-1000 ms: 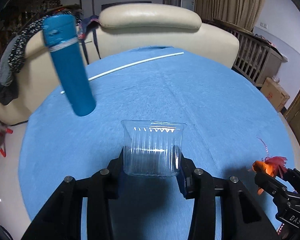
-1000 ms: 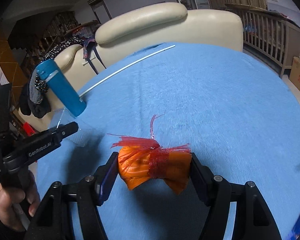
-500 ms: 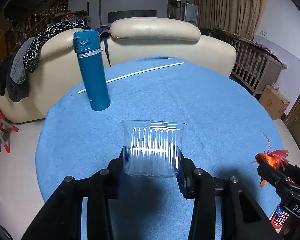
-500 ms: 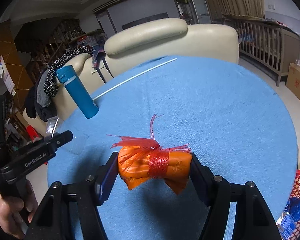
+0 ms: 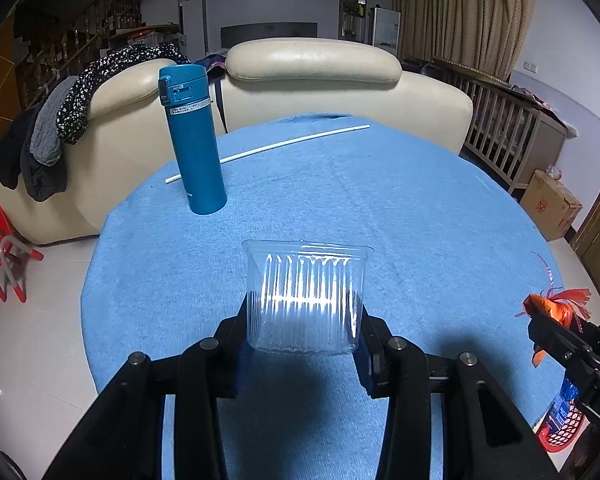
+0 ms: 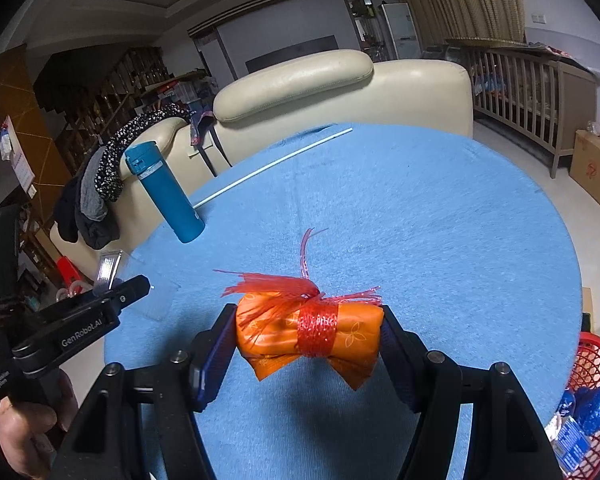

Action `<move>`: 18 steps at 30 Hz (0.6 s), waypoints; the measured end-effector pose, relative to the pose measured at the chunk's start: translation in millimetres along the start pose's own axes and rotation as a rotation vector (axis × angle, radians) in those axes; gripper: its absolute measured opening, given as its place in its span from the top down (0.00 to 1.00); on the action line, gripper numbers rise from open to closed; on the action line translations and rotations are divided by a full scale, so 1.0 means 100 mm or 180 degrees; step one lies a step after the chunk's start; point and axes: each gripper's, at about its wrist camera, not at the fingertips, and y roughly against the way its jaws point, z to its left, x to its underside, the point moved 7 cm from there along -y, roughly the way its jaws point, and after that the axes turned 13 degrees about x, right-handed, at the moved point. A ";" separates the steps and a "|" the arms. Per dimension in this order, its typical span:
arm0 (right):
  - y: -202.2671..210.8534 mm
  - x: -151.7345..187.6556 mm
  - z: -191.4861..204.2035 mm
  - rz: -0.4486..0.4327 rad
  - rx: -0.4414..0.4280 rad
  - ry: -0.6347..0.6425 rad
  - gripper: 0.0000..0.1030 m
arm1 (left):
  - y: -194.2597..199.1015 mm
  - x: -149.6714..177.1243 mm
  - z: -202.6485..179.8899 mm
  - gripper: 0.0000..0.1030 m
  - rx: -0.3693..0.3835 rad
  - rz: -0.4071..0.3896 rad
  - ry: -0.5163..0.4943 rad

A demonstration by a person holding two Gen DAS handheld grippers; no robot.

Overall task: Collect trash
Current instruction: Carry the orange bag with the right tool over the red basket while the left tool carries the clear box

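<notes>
A round table [image 5: 420, 216] under blue cloth, sofa behind. We have lifted both pieces clear of it: our left gripper [image 5: 304, 320] clamps a clear tub [image 5: 306, 300], our right gripper [image 6: 308, 336] an orange wrapper [image 6: 308, 332]. The red basket [image 6: 592, 360] waits at right. One gripper reads "GenRobot.AI".

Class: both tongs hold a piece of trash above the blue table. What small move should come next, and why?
Probably swing the right tongs, shut on the orange wrapper, over the red basket at the table's right edge: trash already lies in it, and it sits nearest that hand.
</notes>
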 end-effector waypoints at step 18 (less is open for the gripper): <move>0.20 0.03 -0.10 -0.0101 -0.0044 -0.0045 0.32 | 0.13 0.04 -0.09 0.57 -0.0021 -0.0041 -0.0039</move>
